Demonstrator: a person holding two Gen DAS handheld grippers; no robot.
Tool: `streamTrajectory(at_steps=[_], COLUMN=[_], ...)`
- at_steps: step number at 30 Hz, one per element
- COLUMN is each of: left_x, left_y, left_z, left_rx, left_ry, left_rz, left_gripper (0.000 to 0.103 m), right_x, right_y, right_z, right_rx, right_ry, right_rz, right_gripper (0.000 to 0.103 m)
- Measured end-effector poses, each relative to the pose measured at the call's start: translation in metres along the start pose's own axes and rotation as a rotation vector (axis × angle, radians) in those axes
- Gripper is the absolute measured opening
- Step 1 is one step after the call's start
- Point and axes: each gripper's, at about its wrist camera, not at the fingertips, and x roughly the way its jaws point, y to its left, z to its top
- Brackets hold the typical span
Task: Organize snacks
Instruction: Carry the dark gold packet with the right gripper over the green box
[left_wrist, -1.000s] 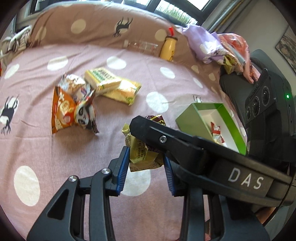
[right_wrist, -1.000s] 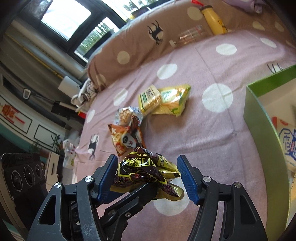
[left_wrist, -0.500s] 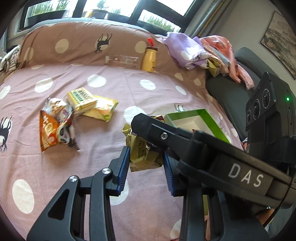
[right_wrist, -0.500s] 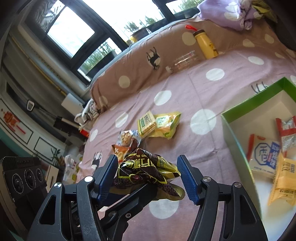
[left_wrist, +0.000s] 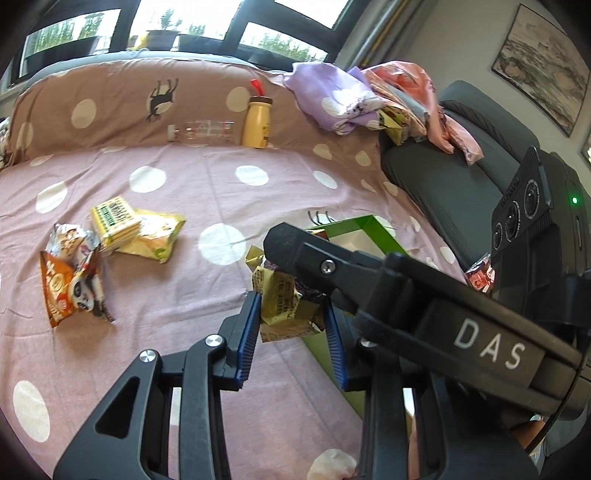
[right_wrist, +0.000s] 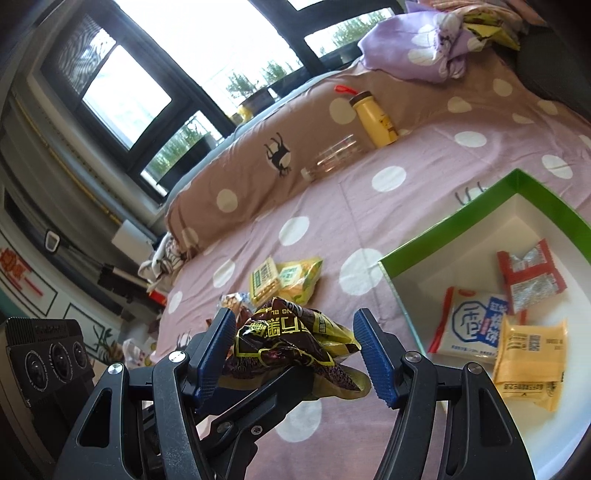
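Note:
A crumpled dark brown and yellow snack packet hangs in the air between both grippers. My left gripper is shut on the packet, its finger showing under the packet in the right wrist view. My right gripper stands around the same packet with its pads wide apart and not pressing it. The green box with a white inside sits to the right and holds several packets. Its edge also shows in the left wrist view.
Loose snacks lie on the pink dotted bed: a yellow-green pair and an orange panda bag. A yellow bottle and a clear bottle lean on the brown bolster. Purple clothes and a dark chair stand at right.
Both grippers have risen and moved right with the packet, toward the green box. More of the box's inside now shows in the right wrist view.

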Motion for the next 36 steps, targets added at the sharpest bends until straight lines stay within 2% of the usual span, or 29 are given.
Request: streamTrajectory(at_steps=[18, 36], left_x=[0.038, 0.079], left_y=[-0.046, -0.064], left_z=[0.010, 0.008], left_rx=[0.116, 0.127], left_ry=[0.053, 0.145], left_rz=[-0.064, -0.092], left_gripper=[0.031, 0.030], right_x=[-0.031, -0.030], right_y=[-0.053, -0.099], right_z=[0.013, 0.013], right_rx=[0.121, 0.256], right_ry=[-0.089, -0.067], right_rz=[-0.069, -0.133], right_gripper=[0.069, 0.069])
